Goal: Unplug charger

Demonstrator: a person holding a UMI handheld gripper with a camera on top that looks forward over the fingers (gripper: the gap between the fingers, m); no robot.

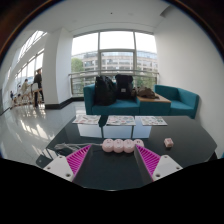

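Two fingers of the gripper (112, 163) stand spread wide at the near end of a dark glossy table (100, 135), their pink pads (77, 158) facing each other with nothing pinched. Between the fingertips, just ahead of them, a row of rounded pink blocks (119, 146) lies on the tabletop; whether this is the charger cannot be told, and no cord or socket shows. A small pale thing (170, 143) sits to the right of the row, near the table's right edge. Farther off, three printed sheets (120, 121) lie side by side toward the far edge. Bare tabletop lies between the row and the sheets. Beyond the table a teal sofa (140, 101) stands before tall windows (117, 60), with dark bags (114, 88) on its seat and a brown thing (153, 99) at its right end. At far left a person (38, 88) stands on the shiny floor (25, 125), well apart from the table.
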